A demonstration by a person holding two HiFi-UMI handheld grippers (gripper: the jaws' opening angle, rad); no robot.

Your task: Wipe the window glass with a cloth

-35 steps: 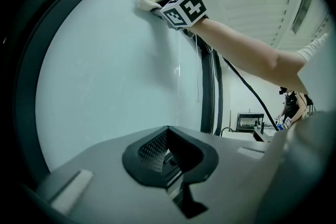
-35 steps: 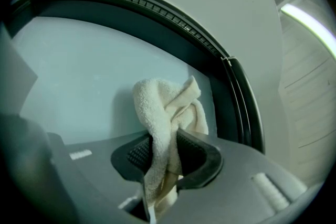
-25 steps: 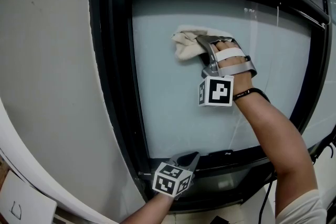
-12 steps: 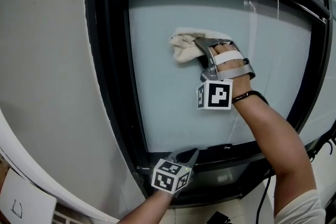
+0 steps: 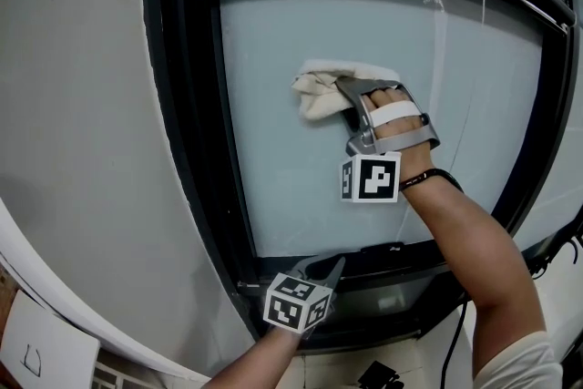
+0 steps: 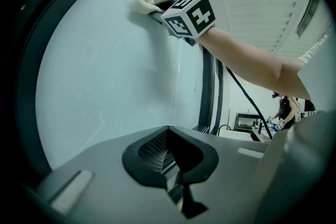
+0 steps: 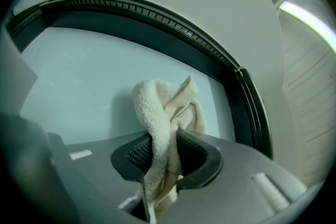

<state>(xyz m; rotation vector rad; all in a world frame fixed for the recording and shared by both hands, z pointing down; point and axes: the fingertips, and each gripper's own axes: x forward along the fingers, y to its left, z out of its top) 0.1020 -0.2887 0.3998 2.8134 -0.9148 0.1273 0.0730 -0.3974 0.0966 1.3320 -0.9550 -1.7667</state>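
Note:
A cream cloth (image 5: 321, 90) is pressed against the pale window glass (image 5: 273, 168) in the pane's upper middle. My right gripper (image 5: 342, 87) is shut on the cloth, which bunches out between its jaws (image 7: 168, 113) in the right gripper view. My left gripper (image 5: 330, 267) rests low at the black bottom frame of the window, its jaws together with nothing between them (image 6: 168, 152). From the left gripper view the cloth (image 6: 144, 1) and the right gripper's marker cube (image 6: 189, 13) show high on the glass.
A thick black window frame (image 5: 182, 132) surrounds the glass, with grey wall (image 5: 73, 123) to the left. A thin cord (image 5: 435, 59) hangs down the glass at right. A black cable (image 5: 455, 342) trails below the frame.
The right gripper and cloth have slid slightly left and down the glass. The left gripper has stayed at the bottom frame.

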